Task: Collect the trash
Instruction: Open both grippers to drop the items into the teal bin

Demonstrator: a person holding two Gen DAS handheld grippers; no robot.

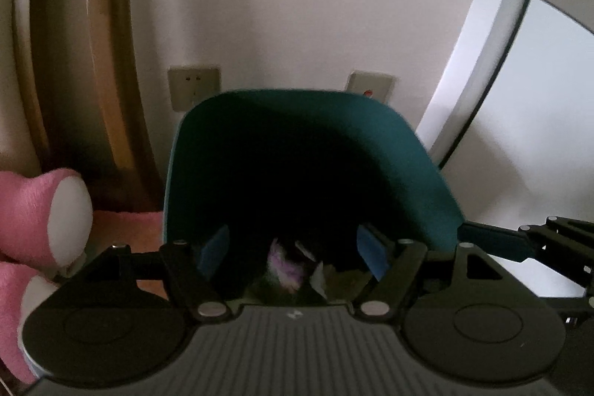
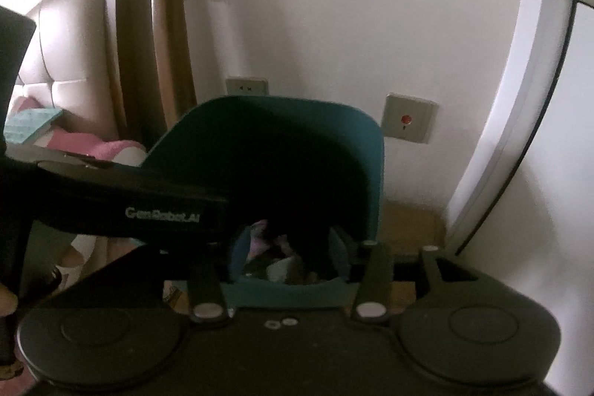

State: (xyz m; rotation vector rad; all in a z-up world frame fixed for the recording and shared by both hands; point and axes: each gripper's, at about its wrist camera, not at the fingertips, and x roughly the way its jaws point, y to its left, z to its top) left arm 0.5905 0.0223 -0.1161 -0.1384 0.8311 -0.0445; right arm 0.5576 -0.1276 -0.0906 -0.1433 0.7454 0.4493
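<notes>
Both grippers pointed into a teal bin (image 1: pixel 297 151) that stood against a pale wall (image 1: pixel 297 6), below two wall plates: a socket (image 1: pixel 193 86) and a switch with a red dot (image 2: pixel 407 122).

The left gripper (image 1: pixel 293 257) had its blue-padded fingers (image 1: pixel 371 255) spread wide, reaching over the bin's near rim with nothing between them. The trash (image 1: pixel 284 264) lay at the dark bottom of the bin, a heap of crumpled scraps with a purple-and-white piece on top; it was too dim and blurred to say just what the pieces were.

The right gripper (image 2: pixel 287 253) was likewise spread wide and held nothing, its fingers (image 2: pixel 237 249) dipping inside the bin above the same heap (image 2: pixel 271 255). The black body of the left gripper (image 2: pixel 122 206) crossed the right camera's view from the left, just beside the bin's wall (image 2: pixel 371 173).

To the left of the bin leaned a brown wooden frame (image 1: pixel 107 62), and pink plush fabric (image 1: pixel 26 210) lay near it. A padded headboard (image 2: pixel 67 51) showed farther left. On the right rose a white curved edge (image 1: pixel 493 43).
</notes>
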